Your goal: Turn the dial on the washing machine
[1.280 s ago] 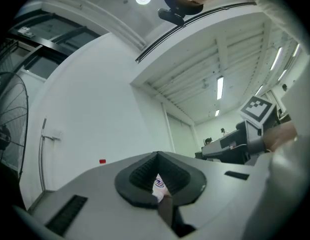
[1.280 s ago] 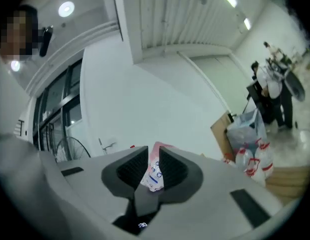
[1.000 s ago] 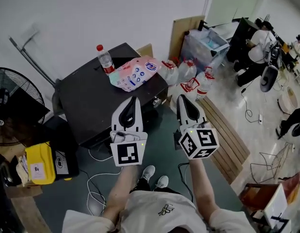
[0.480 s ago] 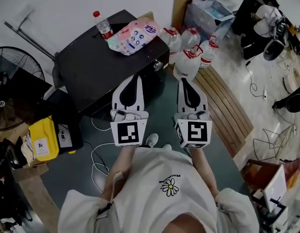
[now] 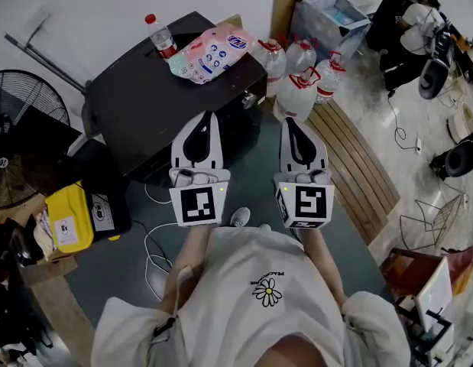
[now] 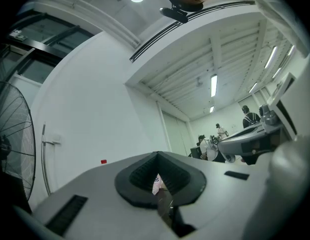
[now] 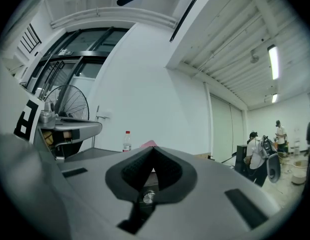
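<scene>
**Head view.** The black washing machine [image 5: 156,113] stands against the wall. Its silvery dial [image 5: 250,99] sits on the front face near the right corner. The left hand-held gripper [image 5: 205,118] and the right hand-held gripper [image 5: 290,121] are held side by side in front of the machine. The dial lies beyond and between their tips, apart from both. Each hand-held gripper has its jaws pressed together on nothing (both gripper views show the tips meeting). A bottle [image 5: 160,35] and a pink packet [image 5: 209,52] lie on the lid.

**Left gripper view.** Only a sliver of the packet [image 6: 157,184] shows through the jaw notch, and a fan [image 6: 14,144] stands at the left edge.

**Right gripper view.** The bottle [image 7: 126,141] stands upright and people [image 7: 255,151] are far off at the right. A small silvery round part sits low in the notch; whether it is the dial cannot be told.
</scene>
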`<state>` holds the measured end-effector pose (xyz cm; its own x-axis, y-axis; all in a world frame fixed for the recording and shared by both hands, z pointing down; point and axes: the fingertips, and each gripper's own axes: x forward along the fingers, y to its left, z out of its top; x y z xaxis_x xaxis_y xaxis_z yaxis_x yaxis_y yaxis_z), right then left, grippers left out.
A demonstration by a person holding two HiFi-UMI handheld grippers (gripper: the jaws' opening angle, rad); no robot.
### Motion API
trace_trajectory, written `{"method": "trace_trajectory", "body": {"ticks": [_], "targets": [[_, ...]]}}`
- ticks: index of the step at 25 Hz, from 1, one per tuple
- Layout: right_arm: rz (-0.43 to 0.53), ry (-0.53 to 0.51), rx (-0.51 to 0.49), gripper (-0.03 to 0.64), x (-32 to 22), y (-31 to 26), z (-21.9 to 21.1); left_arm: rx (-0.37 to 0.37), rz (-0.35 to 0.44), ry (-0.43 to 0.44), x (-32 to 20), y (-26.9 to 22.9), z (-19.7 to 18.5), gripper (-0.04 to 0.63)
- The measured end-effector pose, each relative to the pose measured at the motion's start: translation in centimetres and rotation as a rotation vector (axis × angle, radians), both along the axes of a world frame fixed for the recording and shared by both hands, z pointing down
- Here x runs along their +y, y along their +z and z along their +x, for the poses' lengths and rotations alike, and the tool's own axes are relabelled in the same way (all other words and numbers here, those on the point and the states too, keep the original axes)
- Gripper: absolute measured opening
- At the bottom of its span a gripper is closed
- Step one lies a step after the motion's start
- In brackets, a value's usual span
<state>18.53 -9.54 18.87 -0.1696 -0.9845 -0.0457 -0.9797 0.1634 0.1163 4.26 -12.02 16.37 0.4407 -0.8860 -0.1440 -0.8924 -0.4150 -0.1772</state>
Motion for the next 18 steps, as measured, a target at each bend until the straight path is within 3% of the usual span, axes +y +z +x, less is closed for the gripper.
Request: {"method": "trace_trajectory", "body": {"ticks": [18], "targets": [[-0.016,0.007,-0.019,0.005,-0.84,0.40,0.32,0.003,-0.004,-0.006,-0.65,-0.05,-0.65,0.000]]}}
